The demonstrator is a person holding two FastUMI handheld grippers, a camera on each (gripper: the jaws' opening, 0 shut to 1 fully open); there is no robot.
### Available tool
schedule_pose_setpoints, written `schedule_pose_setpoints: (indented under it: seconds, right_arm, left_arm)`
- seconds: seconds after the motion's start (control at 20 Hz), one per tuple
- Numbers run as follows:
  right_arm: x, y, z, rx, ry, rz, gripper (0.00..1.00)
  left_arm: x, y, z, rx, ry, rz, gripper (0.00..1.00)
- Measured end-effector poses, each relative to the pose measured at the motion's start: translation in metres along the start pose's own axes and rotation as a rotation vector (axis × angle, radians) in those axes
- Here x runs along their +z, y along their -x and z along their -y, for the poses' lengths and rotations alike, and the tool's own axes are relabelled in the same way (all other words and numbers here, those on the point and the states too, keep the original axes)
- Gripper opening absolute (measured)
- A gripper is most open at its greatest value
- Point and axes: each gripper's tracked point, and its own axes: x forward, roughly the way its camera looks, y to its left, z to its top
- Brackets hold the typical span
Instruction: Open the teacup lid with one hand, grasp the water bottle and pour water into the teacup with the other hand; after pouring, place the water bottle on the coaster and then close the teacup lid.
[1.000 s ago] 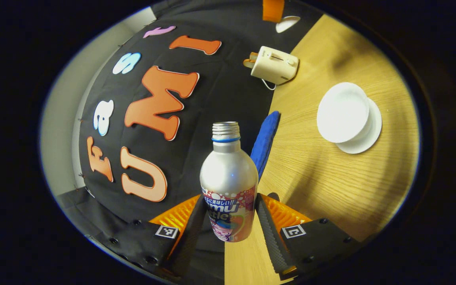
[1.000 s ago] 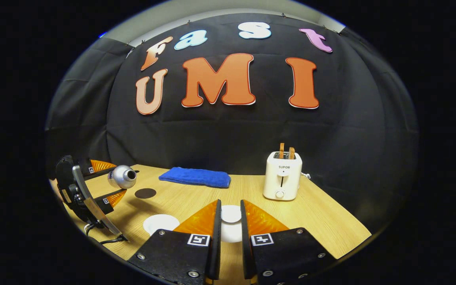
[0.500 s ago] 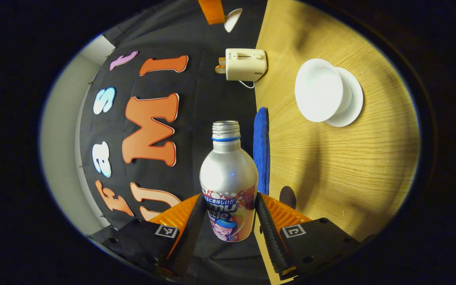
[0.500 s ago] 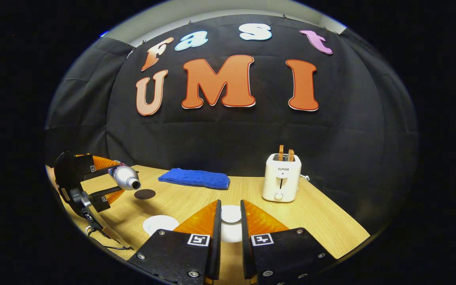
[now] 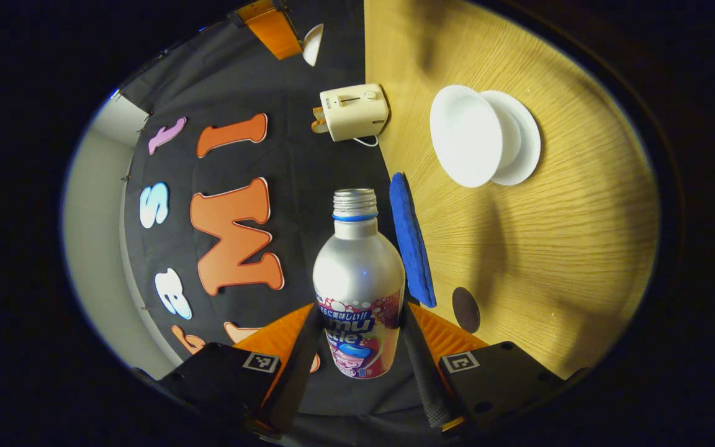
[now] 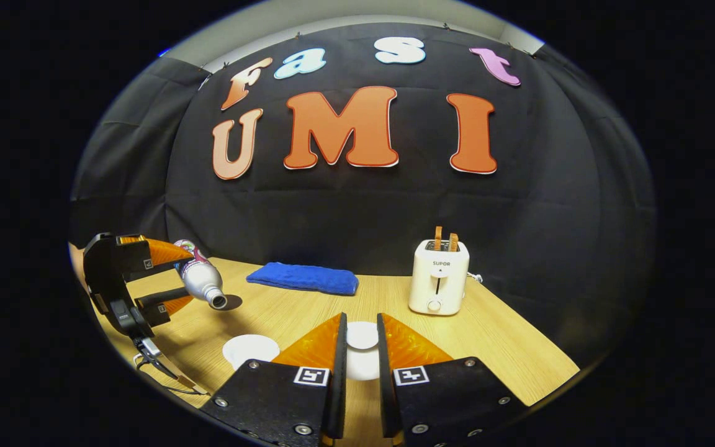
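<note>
My left gripper (image 5: 357,313) is shut on a silver water bottle (image 5: 359,279) with its cap off. In the right gripper view that left gripper (image 6: 191,276) holds the bottle (image 6: 199,276) tilted, mouth pointing down and right, above and just behind the open white teacup (image 6: 250,349). No water stream is visible. My right gripper (image 6: 360,320) is shut on the white lid (image 6: 362,336), held above the table to the right of the cup. The left gripper view has the teacup (image 5: 466,144) on its saucer (image 5: 526,149) and the dark round coaster (image 5: 465,309).
A folded blue cloth (image 6: 303,277) lies along the back wall. A white toaster (image 6: 438,276) with two slices stands at the back right. The wooden table (image 6: 519,354) ends close on the right. A cable trails below the left gripper.
The left gripper has rolled further, tipping the bottle's mouth lower and nearer the teacup. The right gripper and the lid have stayed in place.
</note>
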Motion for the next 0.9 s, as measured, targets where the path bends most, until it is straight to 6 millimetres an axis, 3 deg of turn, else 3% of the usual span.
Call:
schedule_pose_setpoints:
  seconds: [0.3,0.45,0.9]
  right_arm:
    - [0.001,0.003,-0.005,0.008,-0.003,0.009,0.23]
    - [0.001,0.004,-0.004,0.003,0.01,0.012,0.23]
    - [0.002,0.004,-0.003,0.0,0.004,0.014,0.24]
  left_arm:
    - [0.004,0.003,-0.007,0.034,-0.098,0.011,0.77]
    - [0.007,0.0,-0.011,0.047,-0.123,0.024,0.83]
    - [0.007,-0.002,-0.017,0.06,-0.201,0.038,0.77]
